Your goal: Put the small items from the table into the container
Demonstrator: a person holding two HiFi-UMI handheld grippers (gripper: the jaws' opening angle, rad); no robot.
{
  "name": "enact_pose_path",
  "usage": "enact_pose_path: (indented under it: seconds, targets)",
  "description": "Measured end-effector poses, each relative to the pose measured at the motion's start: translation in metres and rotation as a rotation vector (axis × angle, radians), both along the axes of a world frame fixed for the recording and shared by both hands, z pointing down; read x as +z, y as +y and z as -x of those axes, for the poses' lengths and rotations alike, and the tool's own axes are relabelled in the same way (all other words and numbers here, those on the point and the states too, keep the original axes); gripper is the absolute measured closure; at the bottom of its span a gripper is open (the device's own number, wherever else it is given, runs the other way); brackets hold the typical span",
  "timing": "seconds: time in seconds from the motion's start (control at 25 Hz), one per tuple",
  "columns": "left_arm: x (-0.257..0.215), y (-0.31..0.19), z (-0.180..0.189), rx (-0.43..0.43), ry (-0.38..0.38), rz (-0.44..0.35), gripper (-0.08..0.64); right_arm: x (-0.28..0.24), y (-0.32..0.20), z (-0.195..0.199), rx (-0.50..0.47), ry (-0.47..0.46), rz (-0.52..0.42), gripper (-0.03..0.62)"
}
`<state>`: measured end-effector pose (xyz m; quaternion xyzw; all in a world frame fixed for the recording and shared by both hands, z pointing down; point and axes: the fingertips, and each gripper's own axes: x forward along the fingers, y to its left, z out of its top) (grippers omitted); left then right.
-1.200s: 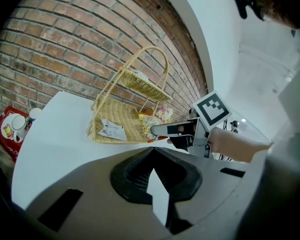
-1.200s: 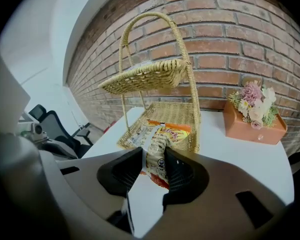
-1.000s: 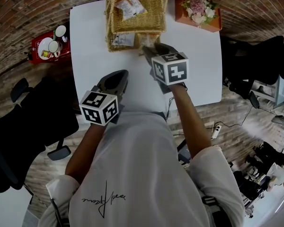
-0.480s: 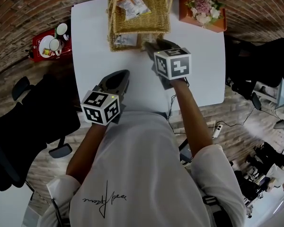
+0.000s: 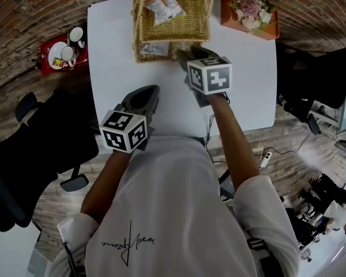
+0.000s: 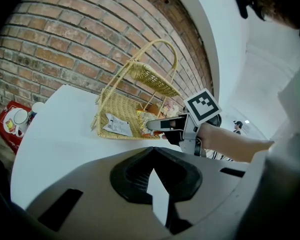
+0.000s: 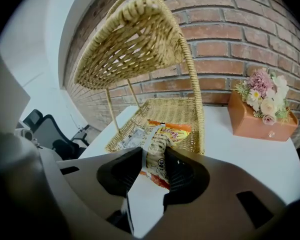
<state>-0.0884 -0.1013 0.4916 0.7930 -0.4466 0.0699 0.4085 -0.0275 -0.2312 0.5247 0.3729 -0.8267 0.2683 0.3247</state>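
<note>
A two-tier wicker basket [image 5: 172, 16] stands at the table's far edge. A snack packet [image 5: 161, 6] lies on its upper shelf and a white packet [image 5: 154, 49] on the lower one. My right gripper [image 7: 152, 154] is shut on an orange and yellow snack packet [image 7: 162, 136], right at the front rim of the basket's [image 7: 190, 116] lower tier. In the head view the right gripper [image 5: 183, 54] reaches that rim. My left gripper [image 5: 148, 92] hovers over the bare white table [image 5: 115, 68], jaws together with nothing between them. The left gripper view shows the right gripper [image 6: 154, 125] beside the basket [image 6: 115, 109].
An orange box of flowers [image 5: 249, 13] sits at the table's far right corner, also in the right gripper view [image 7: 262, 116]. A red tray with cups [image 5: 60, 53] stands beyond the table's left edge. Black office chairs [image 5: 40, 149] stand to the left.
My right gripper has edged a little forward to the basket's lower tier with the packet still held. The left gripper has stayed where it was.
</note>
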Motion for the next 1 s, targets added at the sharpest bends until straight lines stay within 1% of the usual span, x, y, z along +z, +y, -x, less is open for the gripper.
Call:
enact_pose_path:
  seconds: [0.12,0.24,0.36,0.76,1.0]
  targets:
    - [0.001,0.000,0.001,-0.004,-0.001,0.003,0.551,0.003,-0.001,0.000,0.001,0.012,0.001,0.443]
    - [0.002,0.000,0.002,-0.005,0.000,0.005,0.551,0.008,-0.003,-0.003,0.027,0.024,0.014,0.443]
    - [0.003,0.000,0.002,-0.004,-0.001,0.007,0.551,0.009,-0.004,-0.004,0.042,0.011,0.018,0.443]
    - [0.000,0.000,0.000,-0.002,-0.001,-0.005,0.551,0.006,0.001,-0.010,0.052,-0.001,0.011,0.440]
    - [-0.007,0.001,-0.003,-0.002,0.006,-0.026,0.551,0.001,0.012,-0.015,0.091,-0.051,0.024,0.440]
